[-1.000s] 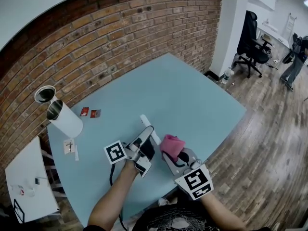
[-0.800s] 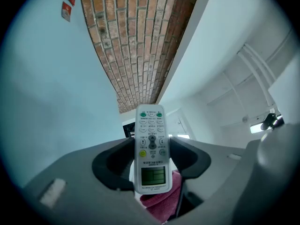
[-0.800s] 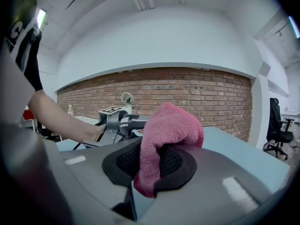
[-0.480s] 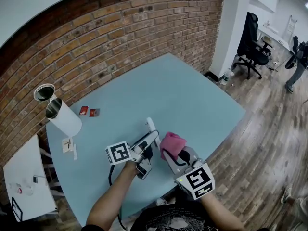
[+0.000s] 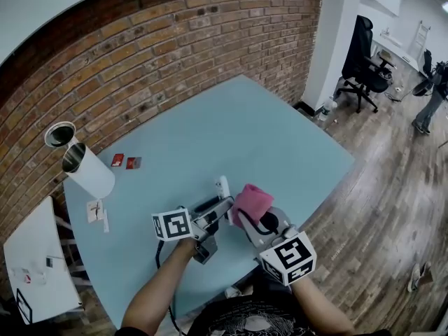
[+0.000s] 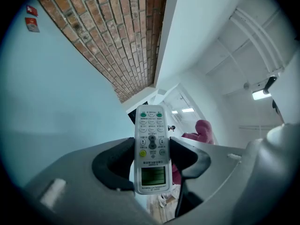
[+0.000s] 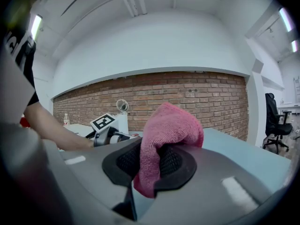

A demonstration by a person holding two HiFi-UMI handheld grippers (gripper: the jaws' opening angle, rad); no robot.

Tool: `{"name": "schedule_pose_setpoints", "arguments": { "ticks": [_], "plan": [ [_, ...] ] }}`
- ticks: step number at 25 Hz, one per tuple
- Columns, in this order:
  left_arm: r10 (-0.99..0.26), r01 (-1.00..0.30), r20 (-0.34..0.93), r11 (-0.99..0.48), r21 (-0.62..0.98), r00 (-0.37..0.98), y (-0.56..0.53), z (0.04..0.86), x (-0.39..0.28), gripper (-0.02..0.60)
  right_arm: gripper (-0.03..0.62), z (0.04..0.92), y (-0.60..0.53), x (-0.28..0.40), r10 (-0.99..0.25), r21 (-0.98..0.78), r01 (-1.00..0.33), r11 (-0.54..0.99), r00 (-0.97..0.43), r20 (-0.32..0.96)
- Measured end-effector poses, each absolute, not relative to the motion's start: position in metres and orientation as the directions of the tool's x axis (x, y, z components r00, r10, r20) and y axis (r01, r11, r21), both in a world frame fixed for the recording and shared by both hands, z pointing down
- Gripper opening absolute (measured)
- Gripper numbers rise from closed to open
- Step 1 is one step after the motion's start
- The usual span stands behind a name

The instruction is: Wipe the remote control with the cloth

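Note:
A white remote control (image 6: 151,149) with a small screen and rows of buttons sticks out between the jaws of my left gripper (image 6: 151,158), which is shut on its sides. From the head camera the remote (image 5: 222,187) pokes out above the light blue table (image 5: 259,138), with the left gripper (image 5: 213,212) behind it. My right gripper (image 7: 152,165) is shut on a bunched pink cloth (image 7: 166,132). In the head view the cloth (image 5: 252,201) hangs just right of the remote, close beside it; whether they touch I cannot tell. The right gripper (image 5: 260,222) sits near the table's front edge.
A white cylinder (image 5: 87,170) and a round mirror (image 5: 59,135) stand at the table's left end, with small red items (image 5: 126,162) and paper scraps (image 5: 98,212) nearby. A brick wall (image 5: 175,40) runs behind. An office chair (image 5: 367,58) and a person (image 5: 430,89) are far right.
The left gripper rolled and sank a little, swinging the remote's tip rightwards towards the cloth. The right gripper edged up and closer, so cloth and remote now stand closer together.

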State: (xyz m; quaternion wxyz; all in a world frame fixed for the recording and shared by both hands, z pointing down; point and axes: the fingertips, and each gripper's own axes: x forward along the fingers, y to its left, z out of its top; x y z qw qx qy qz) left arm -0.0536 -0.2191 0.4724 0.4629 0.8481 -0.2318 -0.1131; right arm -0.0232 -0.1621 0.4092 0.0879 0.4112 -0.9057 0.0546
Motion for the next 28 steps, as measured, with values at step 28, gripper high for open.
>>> {"name": "schedule_pose_setpoints", "arguments": {
  "ticks": [28],
  "plan": [
    [-0.317,-0.414,0.270,-0.763,0.496,0.909,-0.181,0.484,-0.030,0.238,0.061,0.377,-0.186,0.009,-0.790,-0.056,-0.799,0.599,-0.600,0.125]
  ]
}}
